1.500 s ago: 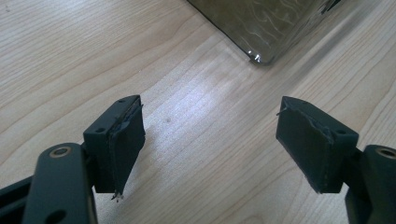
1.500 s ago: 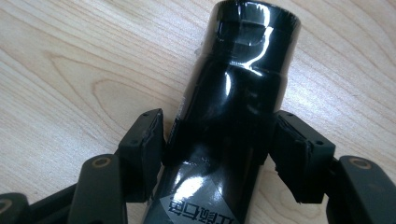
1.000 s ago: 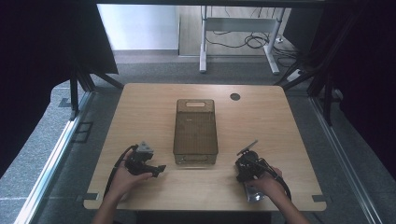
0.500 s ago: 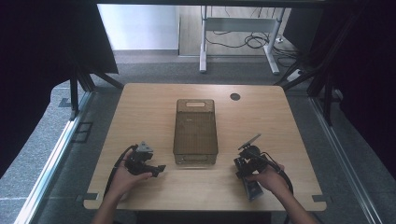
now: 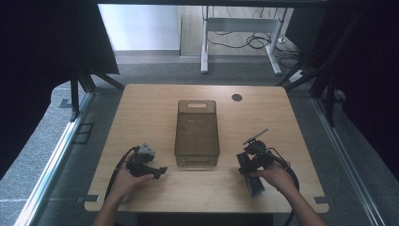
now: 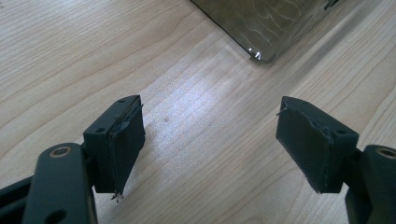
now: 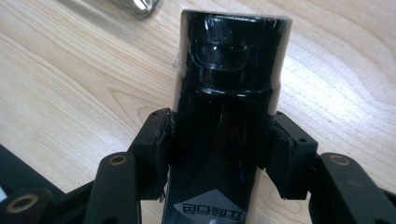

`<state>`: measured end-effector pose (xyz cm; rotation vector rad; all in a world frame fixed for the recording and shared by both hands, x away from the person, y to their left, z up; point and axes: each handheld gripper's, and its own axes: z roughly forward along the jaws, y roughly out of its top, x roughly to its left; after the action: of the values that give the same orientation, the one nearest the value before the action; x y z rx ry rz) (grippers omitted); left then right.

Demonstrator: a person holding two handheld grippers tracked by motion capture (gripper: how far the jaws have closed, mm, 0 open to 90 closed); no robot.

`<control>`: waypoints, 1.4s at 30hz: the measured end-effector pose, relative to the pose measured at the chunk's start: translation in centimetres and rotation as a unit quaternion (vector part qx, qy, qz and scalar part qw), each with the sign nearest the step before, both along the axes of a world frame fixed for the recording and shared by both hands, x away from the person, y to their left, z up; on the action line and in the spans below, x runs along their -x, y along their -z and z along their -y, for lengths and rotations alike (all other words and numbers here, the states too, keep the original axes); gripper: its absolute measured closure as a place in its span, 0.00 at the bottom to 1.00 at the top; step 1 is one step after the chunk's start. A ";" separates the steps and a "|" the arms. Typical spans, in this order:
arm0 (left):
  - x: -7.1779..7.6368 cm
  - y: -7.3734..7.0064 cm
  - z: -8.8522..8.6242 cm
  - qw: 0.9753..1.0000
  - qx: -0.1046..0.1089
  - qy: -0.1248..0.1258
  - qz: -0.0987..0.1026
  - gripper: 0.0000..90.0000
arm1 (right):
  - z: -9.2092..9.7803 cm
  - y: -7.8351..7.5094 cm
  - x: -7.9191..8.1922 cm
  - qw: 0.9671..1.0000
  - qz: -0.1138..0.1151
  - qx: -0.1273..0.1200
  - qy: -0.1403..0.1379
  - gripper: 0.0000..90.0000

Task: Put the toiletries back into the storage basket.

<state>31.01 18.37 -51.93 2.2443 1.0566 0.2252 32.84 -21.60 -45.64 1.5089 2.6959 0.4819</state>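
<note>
Now mid-carry, probably: right gripper (image 7: 217,144) jaws pinching black bottle (image 7: 229,107), lower right of high view. Left gripper (image 6: 210,140) jaws spread, idle. Next: likely lift toward bin (image 5: 196,136), centre bench (image 5: 141,108).

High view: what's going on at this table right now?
A person works two handheld grippers at a wooden table. The right gripper is clamped on a glossy black cylindrical bottle, held just right of a smoky translucent plastic bin that sits mid-table. The left gripper is open with nothing between its jaws, low over the tabletop near the bin's corner.
</note>
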 end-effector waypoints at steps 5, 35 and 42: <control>0.0 0.1 0.0 1.000 0.002 -0.003 -0.002 0.27 | 0.0 -1.1 -0.3 1.000 0.009 -0.013 0.000 0.51; 0.0 0.2 0.2 1.000 -0.001 0.000 -0.002 0.27 | -1.6 -5.1 -3.0 0.998 0.029 -0.054 -0.008 0.52; 0.0 0.2 0.3 1.000 -0.002 0.002 -0.003 0.27 | -2.2 -5.8 -3.9 0.998 0.029 -0.060 -0.009 0.52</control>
<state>31.05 18.11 -52.13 2.2513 1.0549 0.2185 36.70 -19.39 -39.87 1.4737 2.6841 0.6889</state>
